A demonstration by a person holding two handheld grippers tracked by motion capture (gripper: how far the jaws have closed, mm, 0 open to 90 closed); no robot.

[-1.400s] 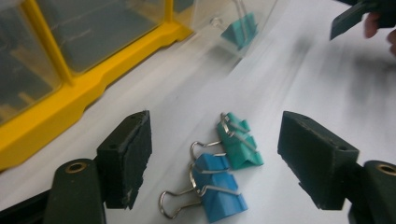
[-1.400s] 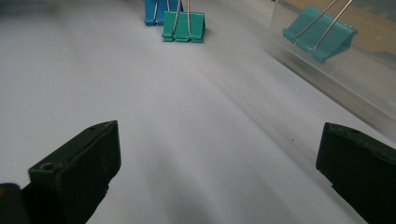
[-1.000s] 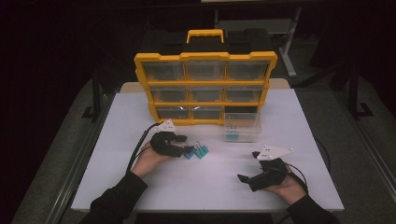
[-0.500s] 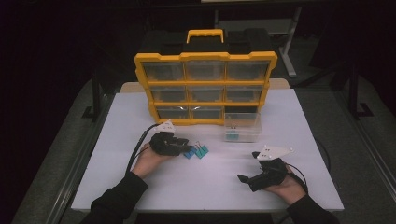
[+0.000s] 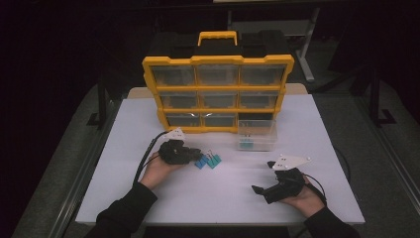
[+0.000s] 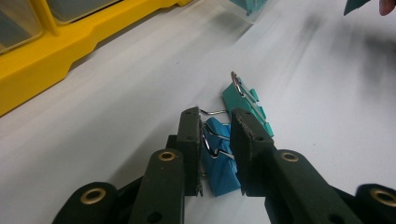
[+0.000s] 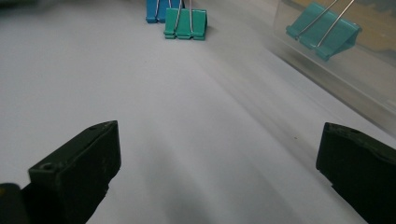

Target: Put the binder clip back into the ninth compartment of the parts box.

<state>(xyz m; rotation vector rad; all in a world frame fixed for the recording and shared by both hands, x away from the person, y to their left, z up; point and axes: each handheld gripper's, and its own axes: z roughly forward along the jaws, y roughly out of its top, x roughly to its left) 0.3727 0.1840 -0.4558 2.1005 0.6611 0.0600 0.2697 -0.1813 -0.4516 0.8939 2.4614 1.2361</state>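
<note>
A blue binder clip [image 6: 217,158] lies on the white table [image 5: 148,124] with a teal binder clip [image 6: 243,105] just beyond it. My left gripper [image 6: 215,116] lies low over the table, and its jaws have just been closing: they now press on both sides of the blue clip. In the high view the left gripper [image 5: 198,154] points right at the blue clip [image 5: 199,162] and the teal clip [image 5: 214,160]. My right gripper [image 5: 263,176] rests near the front right, open wide and holding nothing. Its own view shows the right gripper [image 7: 219,154] facing both clips.
A yellow drawer organizer [image 5: 218,91] stands at the back of the table. A clear drawer bin [image 5: 256,134] taken out of it sits in front of its right end, holding a teal clip [image 7: 324,32]. Bare tabletop lies between the two hands.
The left gripper's jaws have narrowed onto the blue clip. Both hands stay where they were, and the clips have not shifted.
</note>
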